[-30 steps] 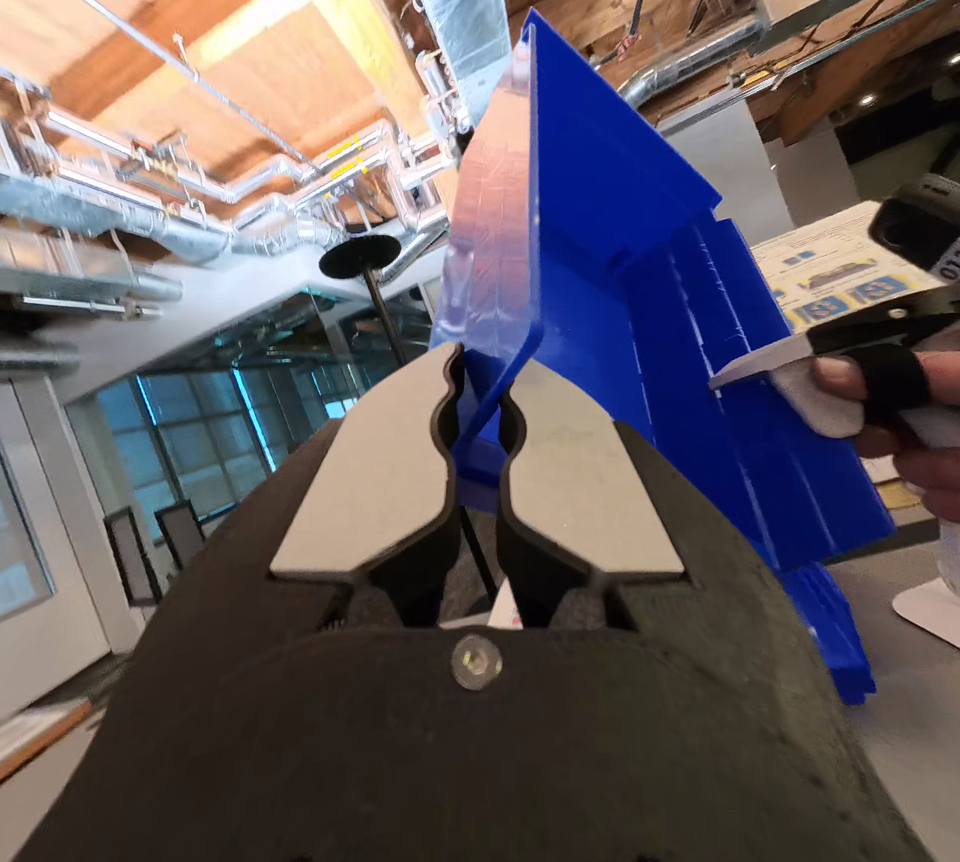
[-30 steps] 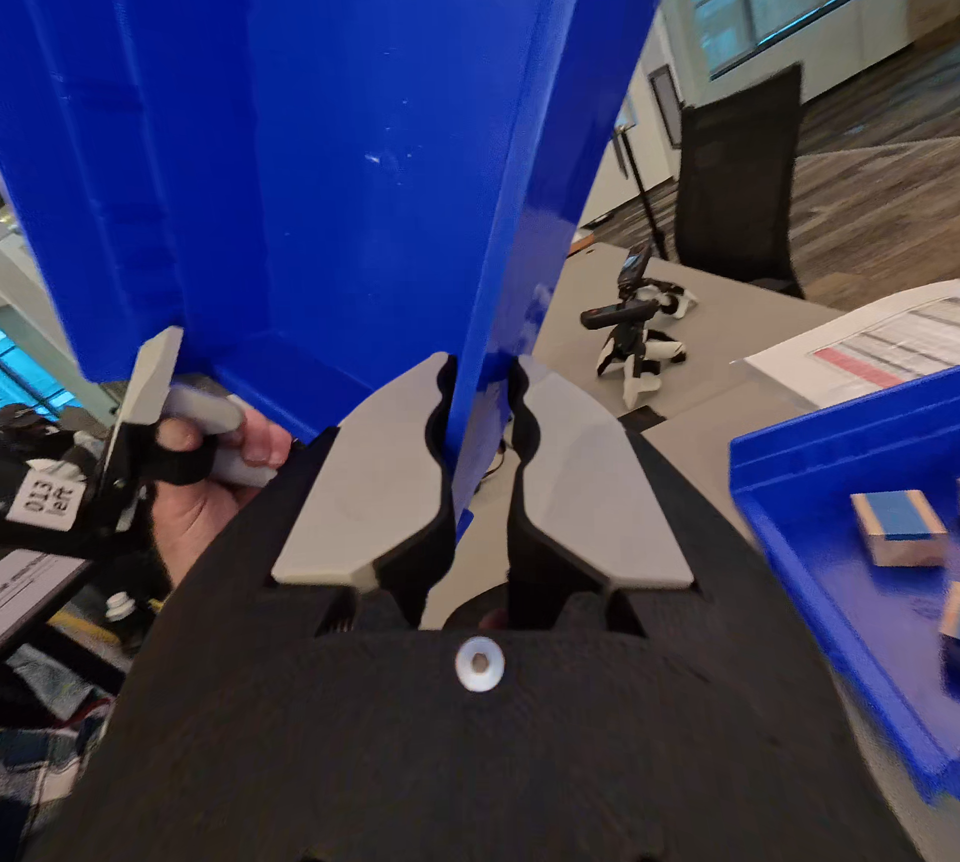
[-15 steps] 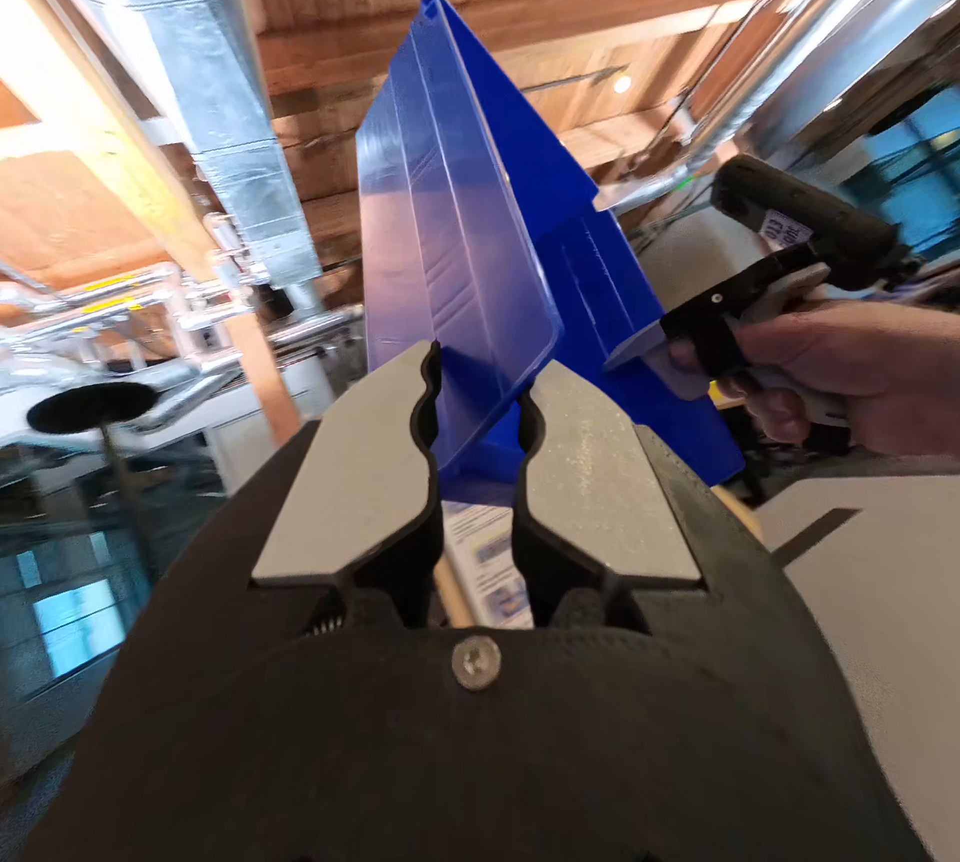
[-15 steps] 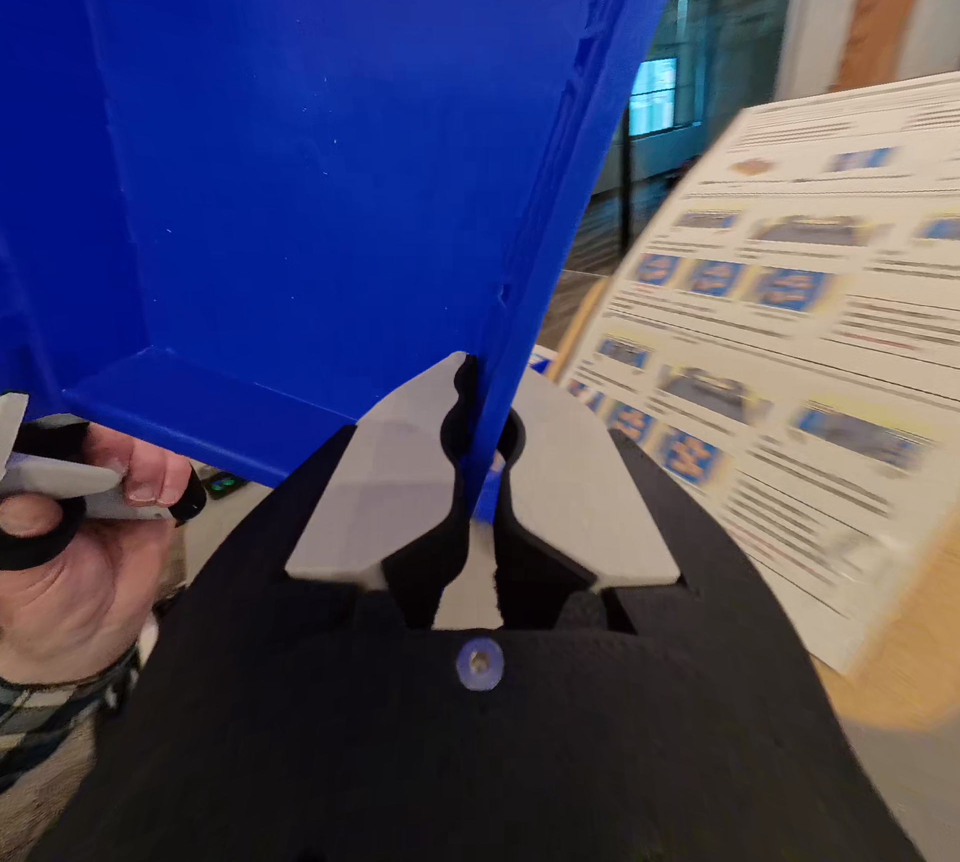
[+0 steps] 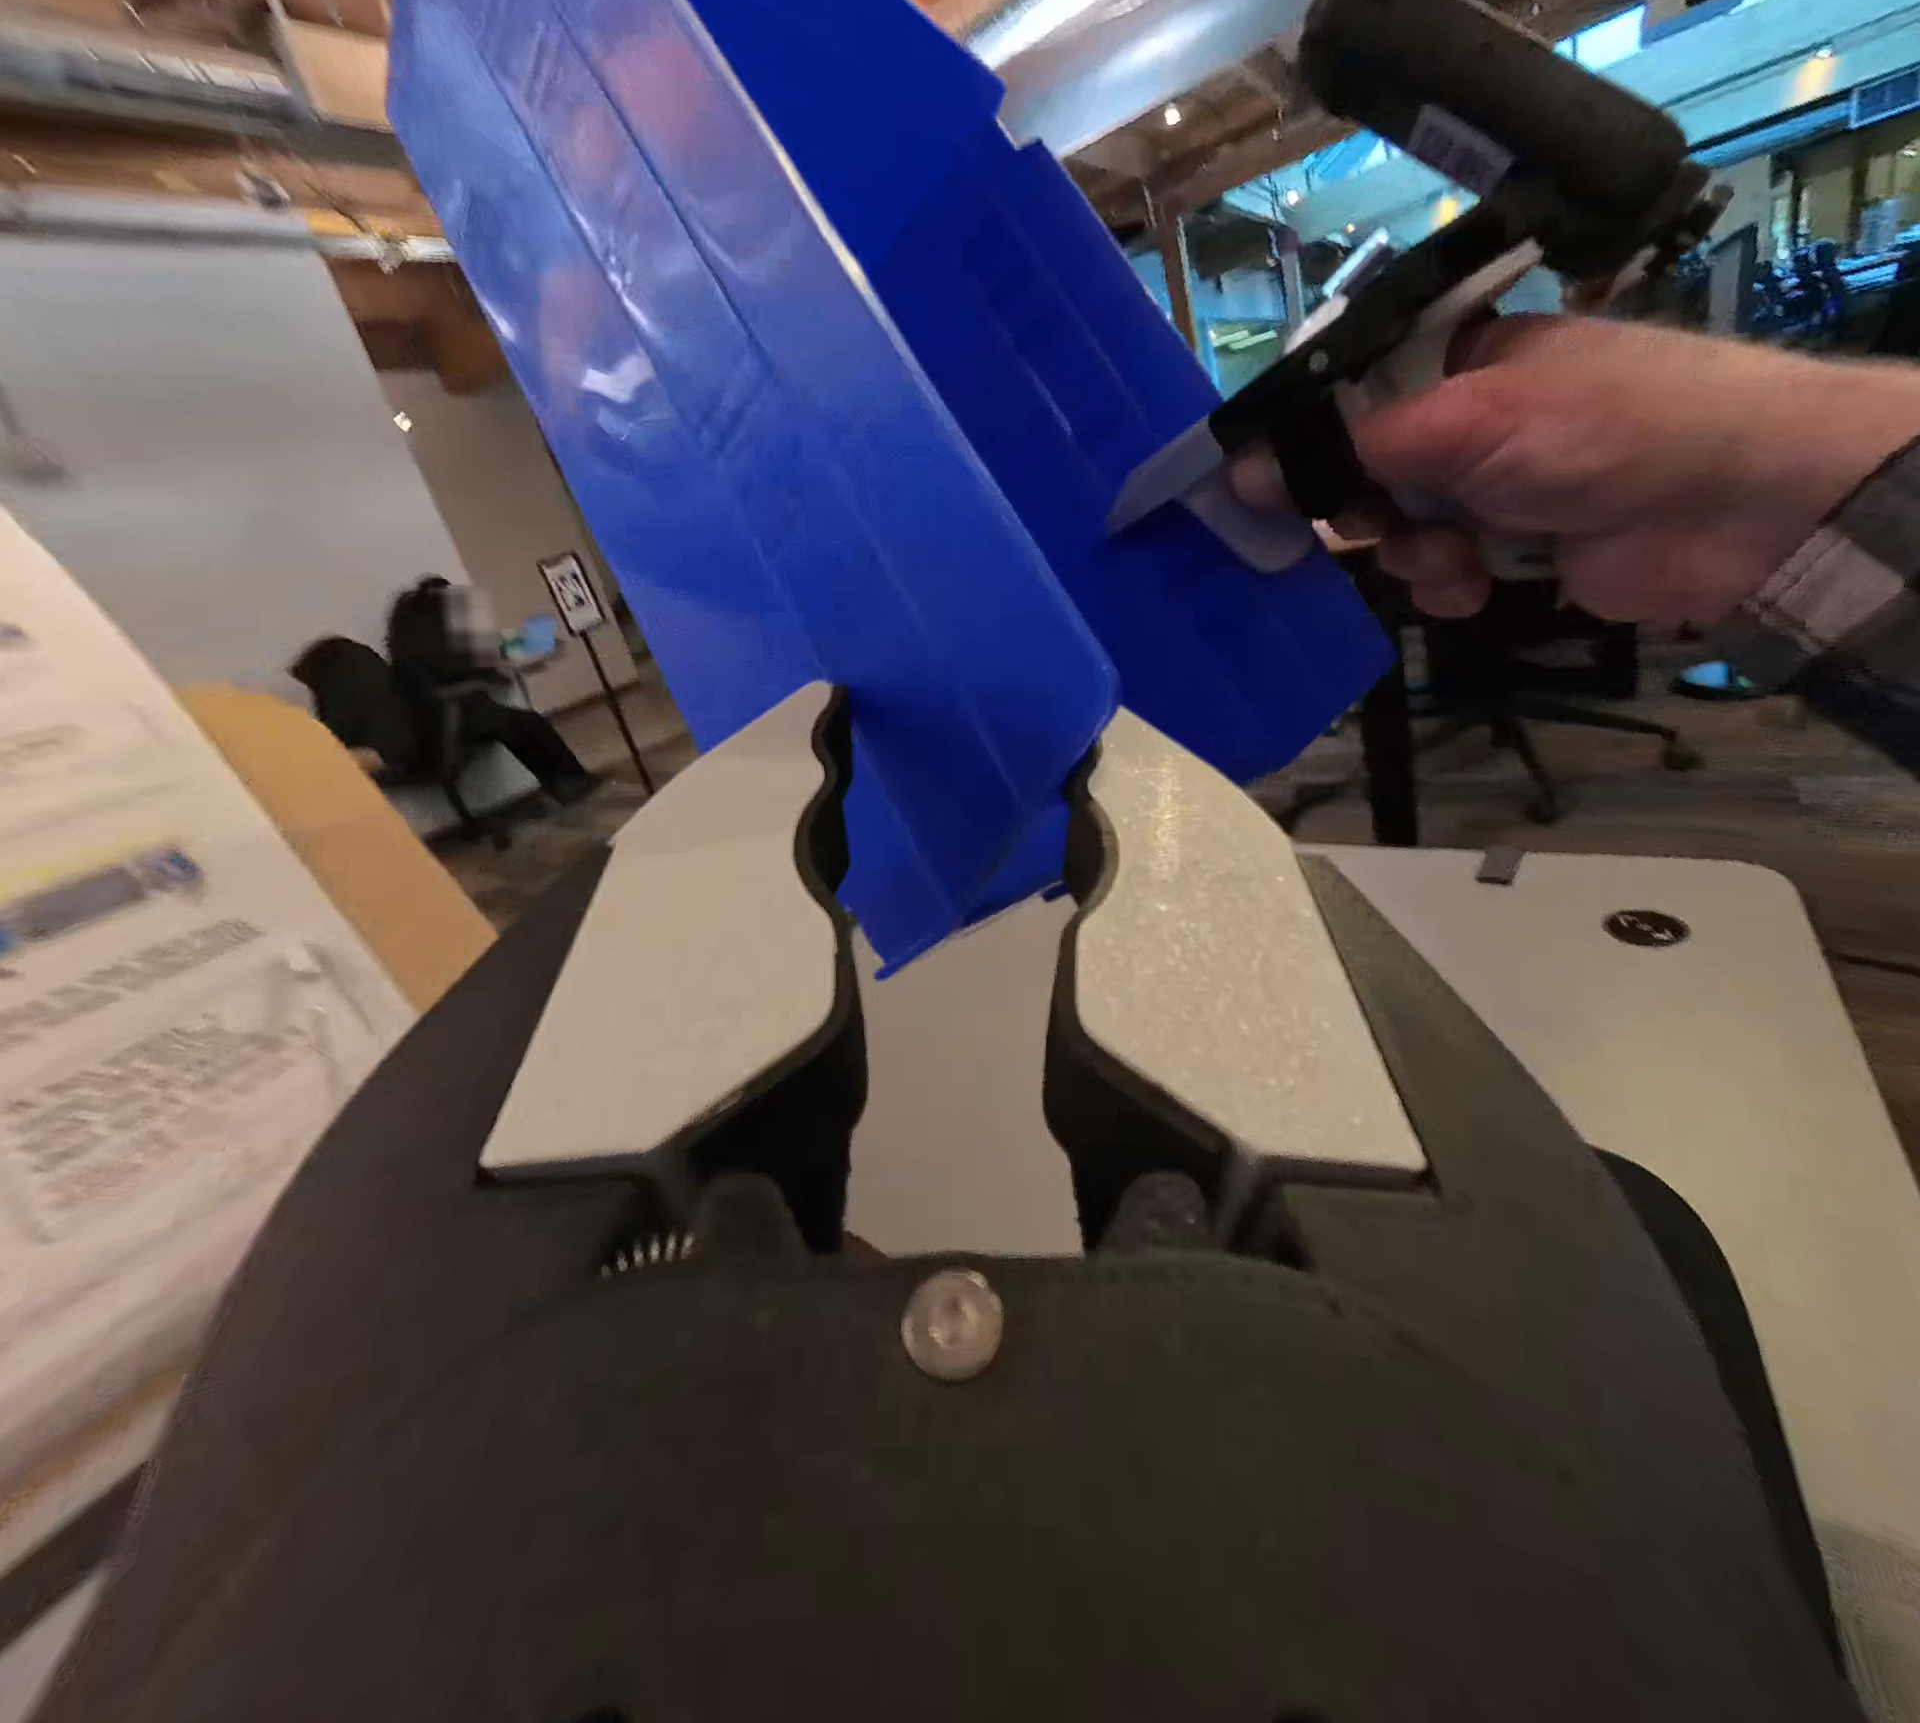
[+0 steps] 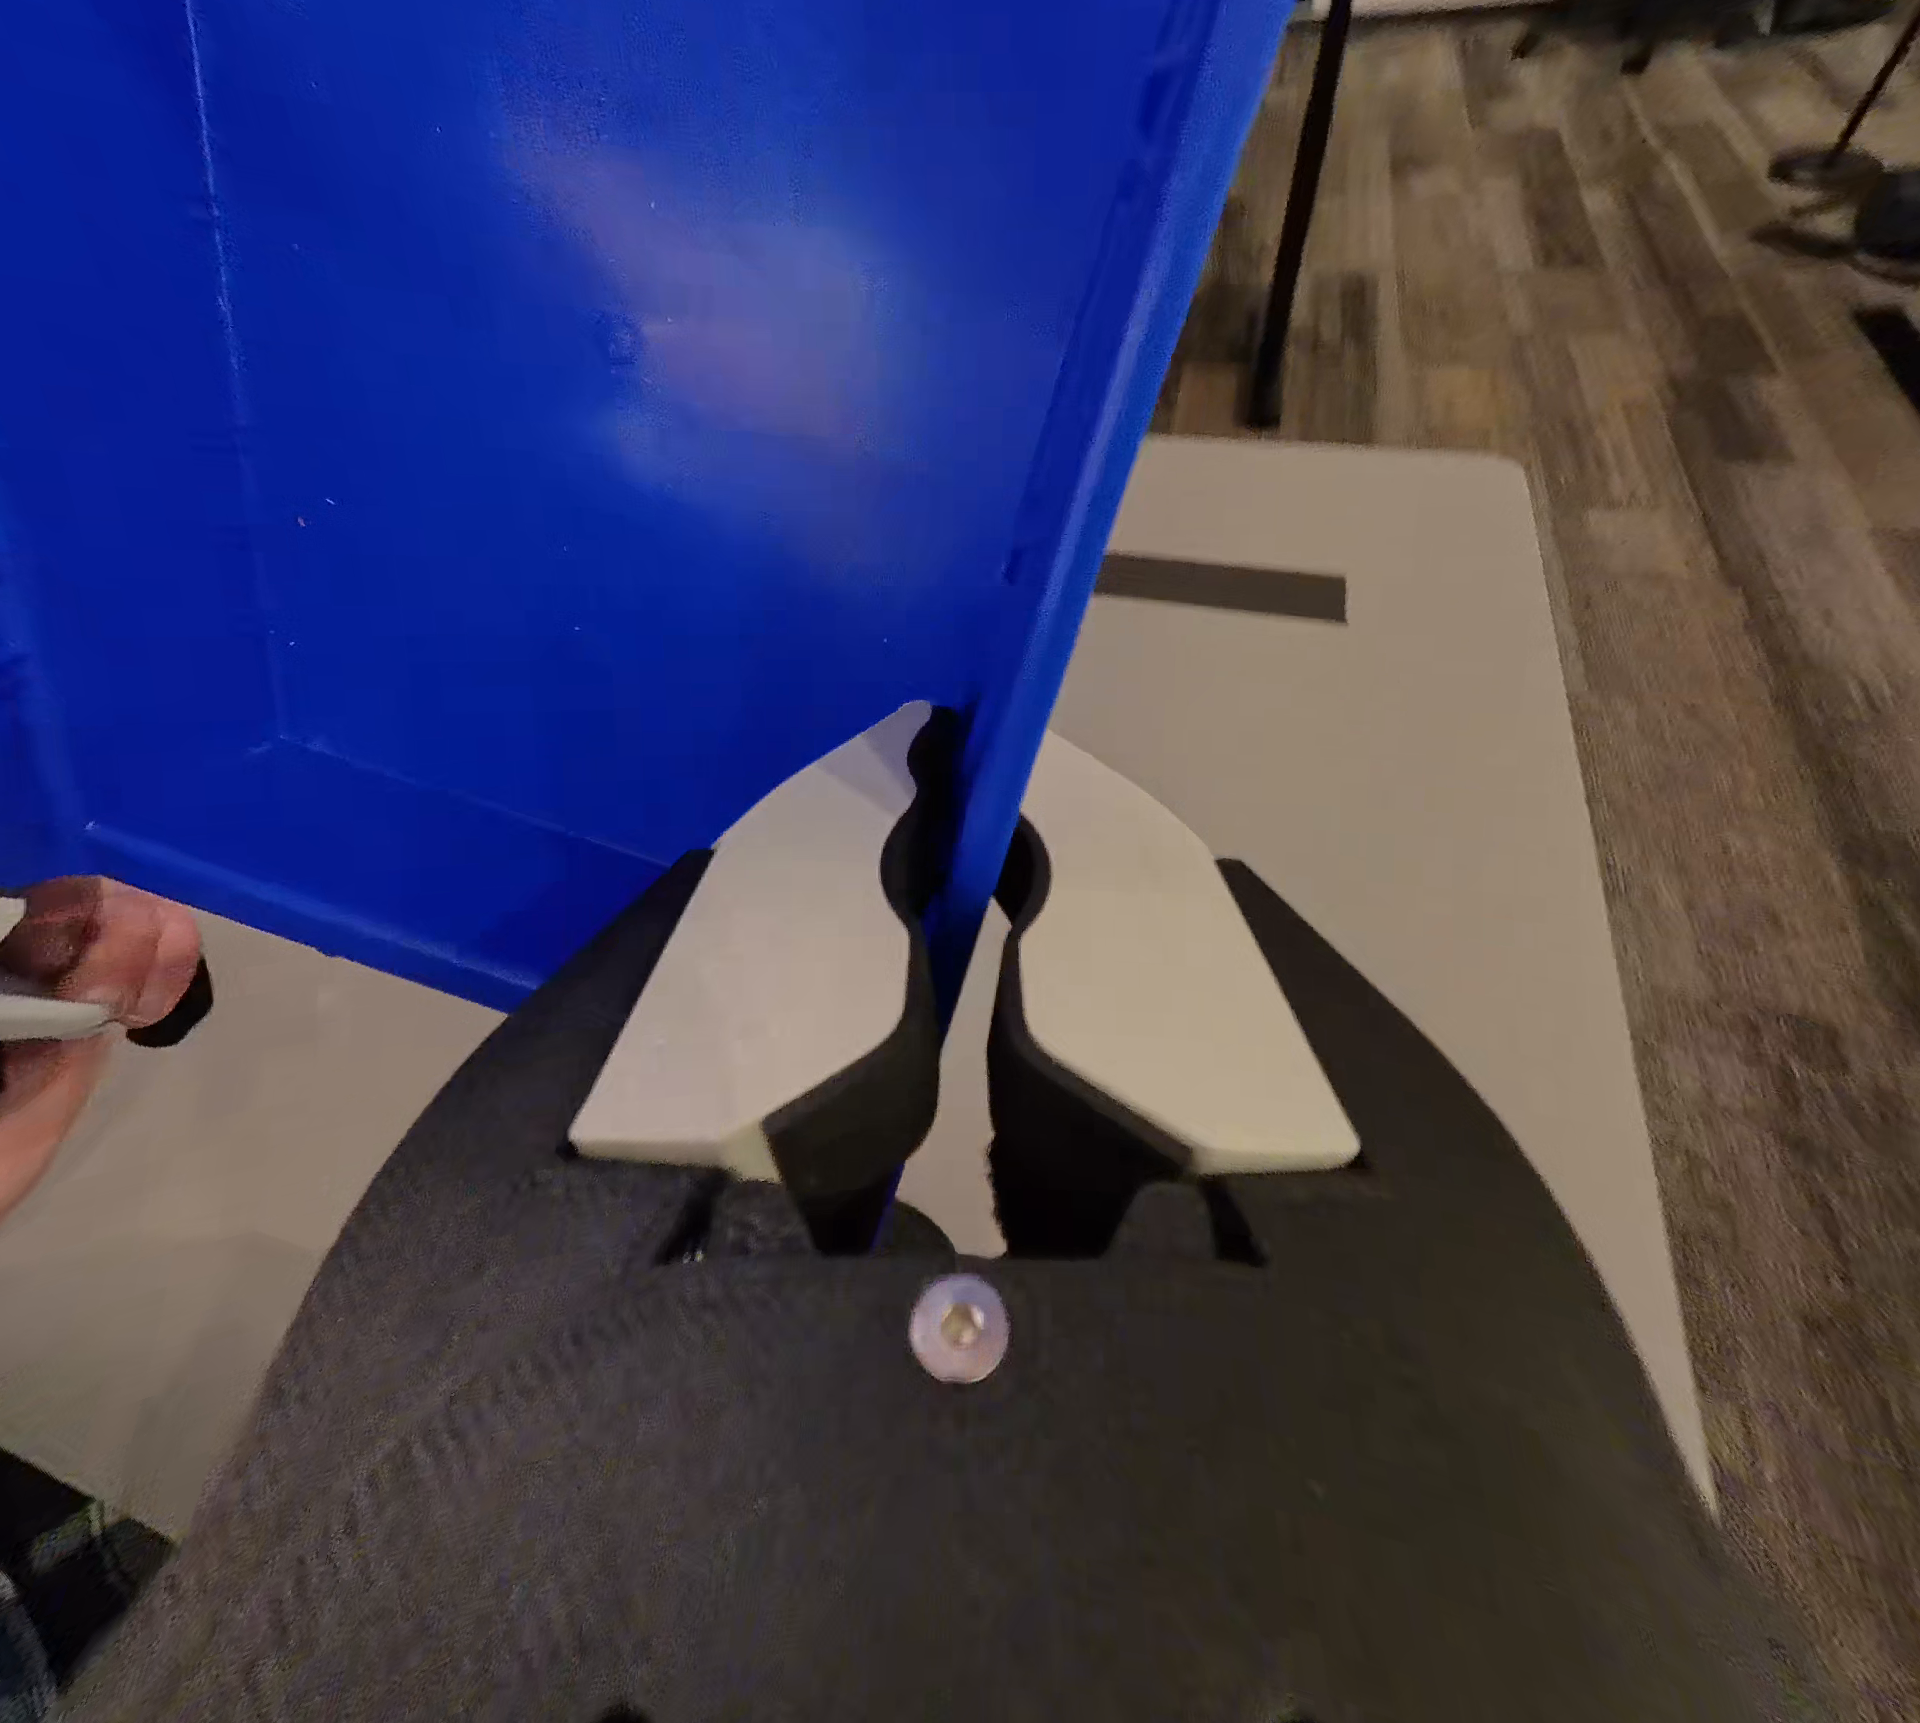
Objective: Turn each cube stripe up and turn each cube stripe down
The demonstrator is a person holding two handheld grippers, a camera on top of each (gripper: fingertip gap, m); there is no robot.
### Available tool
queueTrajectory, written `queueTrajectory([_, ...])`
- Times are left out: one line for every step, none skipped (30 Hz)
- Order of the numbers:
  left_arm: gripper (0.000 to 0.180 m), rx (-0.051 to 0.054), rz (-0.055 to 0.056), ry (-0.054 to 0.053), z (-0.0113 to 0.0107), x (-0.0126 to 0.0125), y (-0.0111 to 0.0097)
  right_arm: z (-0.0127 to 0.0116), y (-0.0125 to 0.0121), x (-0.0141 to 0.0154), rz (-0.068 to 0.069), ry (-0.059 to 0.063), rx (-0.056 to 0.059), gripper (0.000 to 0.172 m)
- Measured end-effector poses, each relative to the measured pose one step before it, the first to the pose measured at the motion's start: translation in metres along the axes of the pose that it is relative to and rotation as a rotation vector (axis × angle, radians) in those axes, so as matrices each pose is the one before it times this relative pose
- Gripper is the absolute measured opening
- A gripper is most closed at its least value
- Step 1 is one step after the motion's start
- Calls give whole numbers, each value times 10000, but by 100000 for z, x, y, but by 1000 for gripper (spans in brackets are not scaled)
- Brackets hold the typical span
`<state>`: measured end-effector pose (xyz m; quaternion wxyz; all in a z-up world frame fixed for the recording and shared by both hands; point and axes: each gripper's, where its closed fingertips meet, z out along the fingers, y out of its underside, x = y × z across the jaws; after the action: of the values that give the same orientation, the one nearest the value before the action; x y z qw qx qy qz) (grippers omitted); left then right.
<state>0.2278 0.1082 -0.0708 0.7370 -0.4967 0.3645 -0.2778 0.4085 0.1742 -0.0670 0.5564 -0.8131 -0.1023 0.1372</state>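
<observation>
Cubes are nowhere in either view; what we carry instead is a blue bin (image 5: pixel 790 385), lifted off the grey table (image 5: pixel 1558 998) and tipped steeply, so we cannot tell where the cubes lie.

From the left wrist, our left gripper (image 5: pixel 961 800) stands fairly wide, with a folded corner of the bin's rim between its fingers. The rim seems to touch both pads, yet we cannot tell whether they press or the corner just rests there. The bin's long axis rises up and away from this gripper, leaning left. To the bin's right, our right hand (image 5: pixel 1579 478) drives the other gripper, clamped on the far rim. The table lies below the bin with open room.

From the right wrist, our right gripper (image 6: pixel 961 832) is narrow, its pads pinching the bin's thin side wall (image 6: pixel 1091 426). The bin's inner floor (image 6: pixel 623 271) fills the view to the left of that wall, with no cubes on what shows. Right of the wall we see bare table with a dark strip (image 6: pixel 1221 587), then wooden floor beyond its edge. By our judgement, the right side bears the bin, and setting it down level comes next.
</observation>
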Motion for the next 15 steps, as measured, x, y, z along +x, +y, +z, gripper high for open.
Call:
queueTrajectory([38,-290,-245,143,669,363,1453,558,1063,1145,30,127,-416,6])
queueTrajectory([39,-398,-278,128,671,325,1555,751,1006,1093,9,144,-424,6])
queueTrajectory([39,-383,-379,97,632,202,1513,895,871,960,-4,119,-361,6])
queueTrajectory([39,-365,-429,66,617,49,1497,1041,885,873,-8,79,-443,6])
queueTrajectory([40,-430,-505,81,652,-94,1535,1110,781,833,53,42,-419,6])
queueTrajectory([40,-411,-546,110,684,-224,1447,1167,590,796,110,-13,-306,5])
queueTrajectory([40,-411,-346,83,673,-269,1324,1303,691,743,50,-1,-447,5])
queueTrajectory([40,-406,-259,71,703,-209,1256,1398,742,755,-64,103,-567,5])
queueTrajectory([40,-370,-407,91,704,-249,1172,1359,514,661,-59,83,-458,5])
queueTrajectory([41,-346,-382,84,703,-346,1069,1250,237,564,18,10,-301,4])
queueTrajectory([41,-336,-187,136,696,-295,939,1178,202,609,49,19,-314,4])
queueTrajectory([42,-288,-223,112,708,-396,779,1097,225,587,7,27,-402,4])
queueTrajectory([42,-224,-393,122,660,-490,586,995,69,475,-36,30,-345,4])
queueTrajectory([42,-130,-328,63,566,-525,357,934,-3,408,-26,41,-333,4])
queueTrajectory([41,-109,-211,49,563,-517,233,916,40,439,-28,88,-412,4])
